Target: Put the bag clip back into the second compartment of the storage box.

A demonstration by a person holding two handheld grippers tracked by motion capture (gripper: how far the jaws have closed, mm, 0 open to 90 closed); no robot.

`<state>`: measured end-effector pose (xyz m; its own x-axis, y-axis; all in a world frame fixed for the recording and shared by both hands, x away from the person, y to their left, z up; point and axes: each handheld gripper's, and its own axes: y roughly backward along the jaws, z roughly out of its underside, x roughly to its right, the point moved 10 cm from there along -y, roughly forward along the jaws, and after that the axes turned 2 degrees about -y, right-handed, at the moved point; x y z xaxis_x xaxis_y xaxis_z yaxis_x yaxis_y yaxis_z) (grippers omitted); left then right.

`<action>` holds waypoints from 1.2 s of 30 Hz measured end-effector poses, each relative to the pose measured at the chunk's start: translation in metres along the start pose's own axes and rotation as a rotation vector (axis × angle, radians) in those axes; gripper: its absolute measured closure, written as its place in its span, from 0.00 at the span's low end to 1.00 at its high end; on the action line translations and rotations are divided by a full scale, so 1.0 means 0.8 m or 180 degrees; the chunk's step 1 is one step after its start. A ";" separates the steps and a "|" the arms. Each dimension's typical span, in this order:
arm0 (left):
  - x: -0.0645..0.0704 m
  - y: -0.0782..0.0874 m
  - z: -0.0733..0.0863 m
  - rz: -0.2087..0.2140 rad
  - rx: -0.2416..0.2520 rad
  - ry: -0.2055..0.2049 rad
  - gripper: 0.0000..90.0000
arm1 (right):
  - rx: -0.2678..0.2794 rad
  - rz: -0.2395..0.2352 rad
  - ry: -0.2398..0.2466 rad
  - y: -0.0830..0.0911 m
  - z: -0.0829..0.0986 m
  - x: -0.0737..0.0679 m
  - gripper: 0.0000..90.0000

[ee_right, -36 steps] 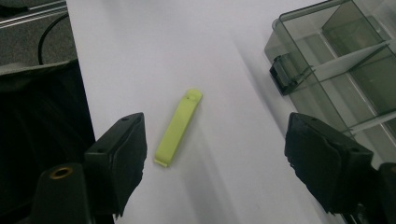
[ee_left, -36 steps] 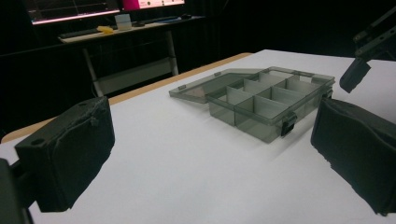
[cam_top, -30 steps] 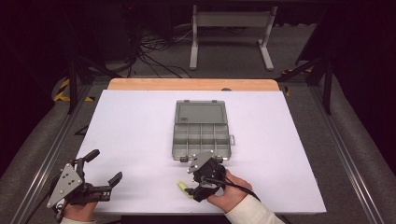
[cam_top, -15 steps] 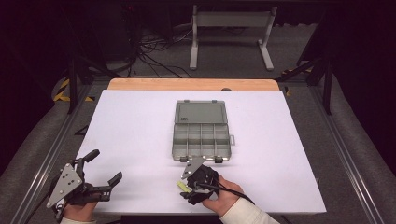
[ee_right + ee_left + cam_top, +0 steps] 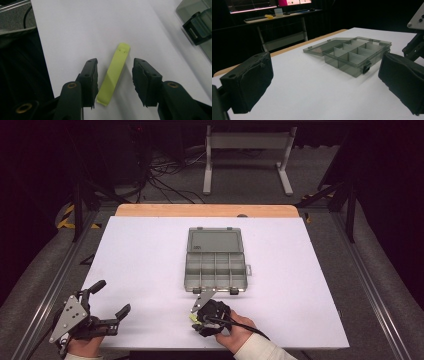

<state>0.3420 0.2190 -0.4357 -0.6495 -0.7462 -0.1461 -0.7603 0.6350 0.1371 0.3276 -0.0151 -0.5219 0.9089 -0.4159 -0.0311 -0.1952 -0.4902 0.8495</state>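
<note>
Because your right gripper (image 5: 115, 82) straddles the yellow-green plastic strip (image 5: 114, 75) with its jaws parted and gripping nothing, closing off-centre or too high could flick the thin strip, lying flat on the white table (image 5: 140, 265) near its front edge, sideways or pinch only its tip. The open compartment box (image 5: 216, 270) sits just beyond, its latch (image 5: 197, 28) close on the far side, so a careless lift could clip it. Your left gripper (image 5: 107, 307) rests wide open and empty well to the left, blocking nothing.
</note>
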 end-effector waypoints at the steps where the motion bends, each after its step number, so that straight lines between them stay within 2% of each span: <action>1: 0.000 0.000 0.000 -0.0002 0.0002 0.0004 0.00 | -0.0002 0.0003 -0.0021 -0.001 0.000 0.000 0.66; 6: 0.000 0.000 0.000 -0.0002 0.0004 0.0000 0.00 | -0.0030 0.0000 -0.0024 -0.004 0.001 -0.001 0.77; 11: 0.000 0.001 -0.001 -0.0008 0.0017 0.0021 0.00 | -0.0013 0.0022 -0.0049 -0.005 0.000 0.000 0.80; 15: 0.000 0.001 -0.001 -0.0004 0.0017 0.0014 0.00 | -0.0016 0.0027 -0.0085 -0.004 0.000 0.001 0.86; 25: -0.001 0.002 -0.001 -0.0007 0.0017 0.0018 0.00 | 0.0048 0.0019 -0.0154 0.001 -0.002 0.003 0.86; 36: 0.000 0.001 -0.001 -0.0012 0.0010 0.0016 0.00 | 0.0255 -0.0011 -0.0175 0.024 -0.015 0.008 0.86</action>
<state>0.3417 0.2194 -0.4350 -0.6466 -0.7495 -0.1418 -0.7627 0.6327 0.1337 0.3340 -0.0179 -0.4993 0.8884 -0.4545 -0.0647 -0.2230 -0.5503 0.8046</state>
